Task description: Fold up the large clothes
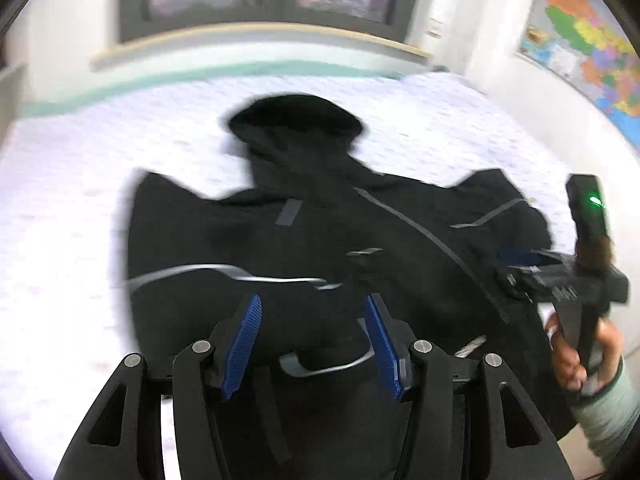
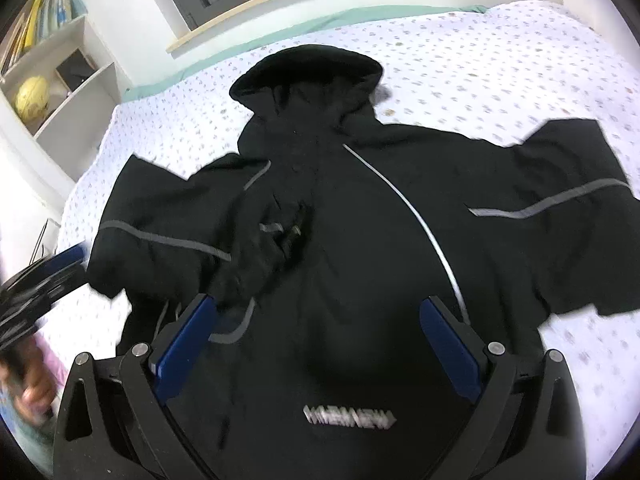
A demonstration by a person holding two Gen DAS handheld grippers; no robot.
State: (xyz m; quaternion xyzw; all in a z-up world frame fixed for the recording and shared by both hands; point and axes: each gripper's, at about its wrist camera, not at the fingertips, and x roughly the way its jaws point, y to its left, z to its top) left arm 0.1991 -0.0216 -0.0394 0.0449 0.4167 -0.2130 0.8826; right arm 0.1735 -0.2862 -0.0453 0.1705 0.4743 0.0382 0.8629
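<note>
A black hooded jacket (image 2: 340, 208) with grey reflective stripes lies spread flat on a bed, hood at the far side, both sleeves out to the sides. It also shows in the left wrist view (image 1: 304, 216). My left gripper (image 1: 312, 300) is open and empty above the jacket's lower left part. My right gripper (image 2: 316, 304) is open and empty above the hem, near a silver logo (image 2: 348, 416). The right gripper also shows in the left wrist view (image 1: 560, 280), and the left gripper at the left edge of the right wrist view (image 2: 48, 276).
The bed (image 2: 480, 60) has a white sheet with small dots and a green edge by the window wall. A white shelf (image 2: 60, 80) with books and a yellow ball stands to the left. A coloured map (image 1: 588, 40) hangs on the right wall.
</note>
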